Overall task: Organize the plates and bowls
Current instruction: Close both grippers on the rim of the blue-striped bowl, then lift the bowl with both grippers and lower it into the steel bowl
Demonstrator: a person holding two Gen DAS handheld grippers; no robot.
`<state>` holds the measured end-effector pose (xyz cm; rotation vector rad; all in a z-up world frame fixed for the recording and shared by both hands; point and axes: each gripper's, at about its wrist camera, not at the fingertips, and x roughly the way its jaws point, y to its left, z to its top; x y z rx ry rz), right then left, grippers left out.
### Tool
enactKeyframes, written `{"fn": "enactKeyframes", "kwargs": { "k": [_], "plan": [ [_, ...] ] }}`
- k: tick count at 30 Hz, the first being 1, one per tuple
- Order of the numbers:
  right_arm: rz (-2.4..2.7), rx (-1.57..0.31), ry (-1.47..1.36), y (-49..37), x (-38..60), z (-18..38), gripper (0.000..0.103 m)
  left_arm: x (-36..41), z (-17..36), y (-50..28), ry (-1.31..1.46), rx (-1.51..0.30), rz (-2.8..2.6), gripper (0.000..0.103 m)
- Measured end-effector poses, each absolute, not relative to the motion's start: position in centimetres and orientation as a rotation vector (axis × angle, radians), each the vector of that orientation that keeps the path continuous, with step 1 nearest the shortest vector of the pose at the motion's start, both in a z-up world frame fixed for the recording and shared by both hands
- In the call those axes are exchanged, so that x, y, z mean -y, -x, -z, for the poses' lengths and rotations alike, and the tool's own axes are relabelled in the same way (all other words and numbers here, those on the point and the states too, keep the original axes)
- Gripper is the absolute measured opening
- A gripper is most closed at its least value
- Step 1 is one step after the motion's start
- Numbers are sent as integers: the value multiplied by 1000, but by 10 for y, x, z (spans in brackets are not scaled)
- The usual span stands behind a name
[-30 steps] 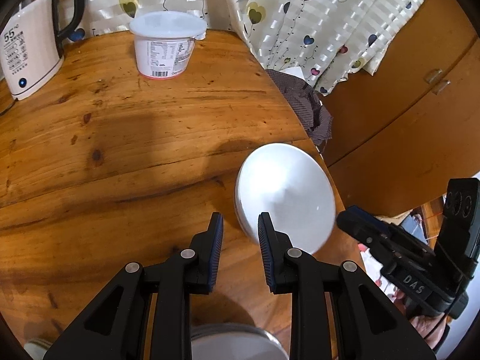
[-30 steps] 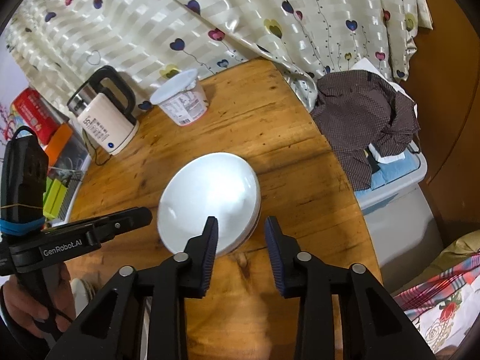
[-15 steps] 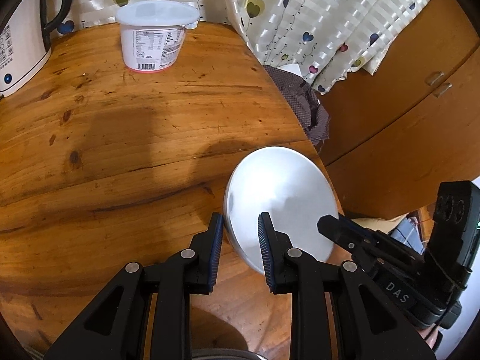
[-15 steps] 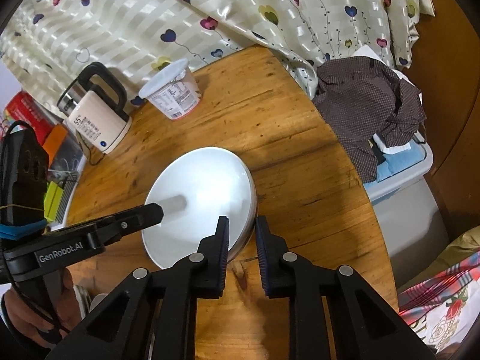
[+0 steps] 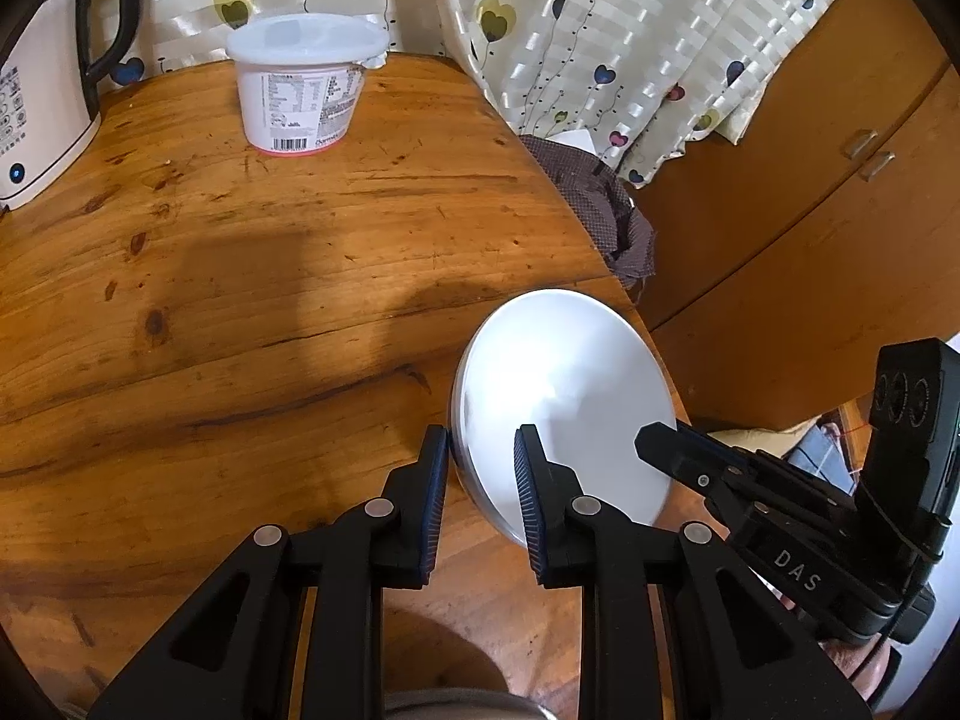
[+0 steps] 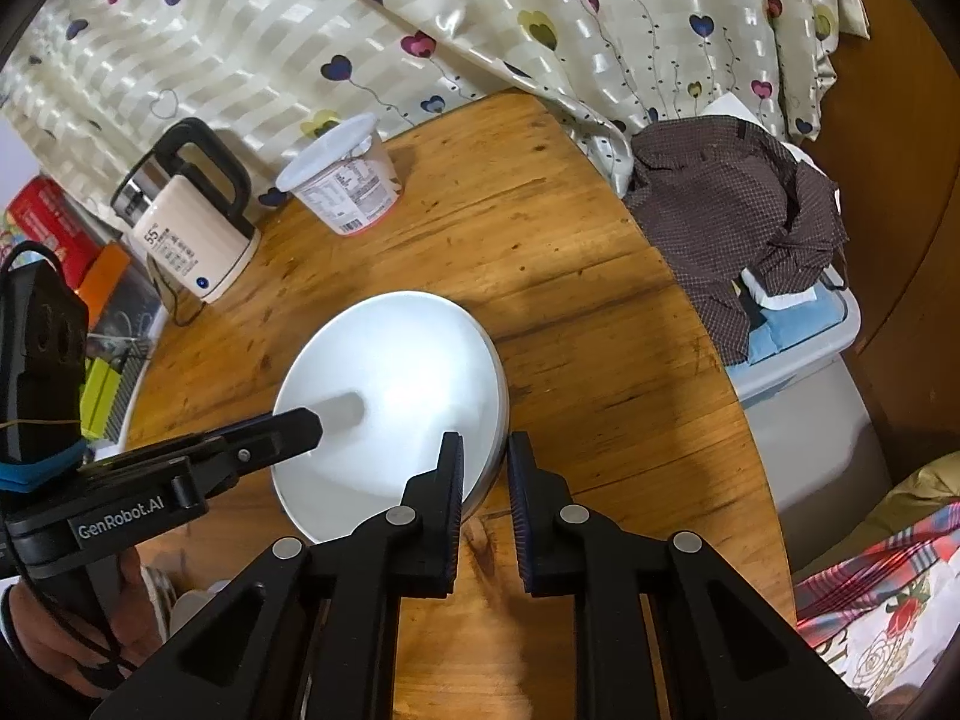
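White plate (image 6: 396, 384) (heart-patterned curtain (image 6: 372, 18))

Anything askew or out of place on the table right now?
Yes. The white plate sits tilted by the table edge, gripped at its rim by both tongs, left and right, the right ones closing. Nothing is spilled or broken.

Domestic room, lived-in home. Evidence: round wooden table (image 6: 576, 276); heart-patterned curtain (image 6: 420, 18); electric kettle (image 6: 186, 234); lidded yogurt tub (image 6: 345, 180); crumpled checked shirt (image 6: 738, 198) heaped on a plastic storage bin (image 6: 804, 372); wooden cabinet doors (image 5: 840, 192); floral bedding (image 6: 882, 612).
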<state>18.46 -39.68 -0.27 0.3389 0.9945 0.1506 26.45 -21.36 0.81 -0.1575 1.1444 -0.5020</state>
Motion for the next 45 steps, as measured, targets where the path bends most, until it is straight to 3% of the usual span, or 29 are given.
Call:
{"fn": "enactKeyframes", "kwargs": {
  "k": [45],
  "plan": [
    [-268,-888,-270,-103,334,-71,15,142,-71,-163,227,-1005,486,24]
  ]
}}
